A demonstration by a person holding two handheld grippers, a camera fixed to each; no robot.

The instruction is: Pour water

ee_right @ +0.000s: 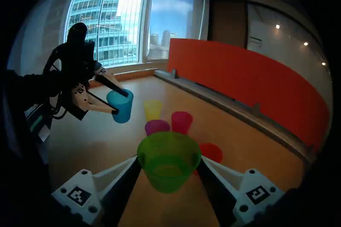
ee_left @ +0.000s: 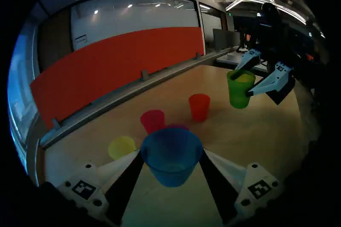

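My left gripper (ee_left: 171, 159) is shut on a blue cup (ee_left: 171, 161), held upright above the wooden table (ee_left: 255, 133); a little liquid seems to lie at its bottom. Farther off the same blue cup (ee_right: 120, 106) hangs in that gripper (ee_right: 111, 99), seen from the right gripper view. My right gripper (ee_right: 169, 165) is shut on a green cup (ee_right: 169, 165), also upright and lifted. In the left gripper view the green cup (ee_left: 240, 88) sits between the right gripper's fingers (ee_left: 273, 80) at the far right.
On the table stand a yellow cup (ee_left: 121, 147), a pink-red cup (ee_left: 153, 120), an orange cup (ee_left: 199, 107) and a purple cup (ee_right: 157, 127). An orange partition (ee_left: 115, 65) with a rail bounds the table's far edge. Windows (ee_right: 115, 22) lie beyond.
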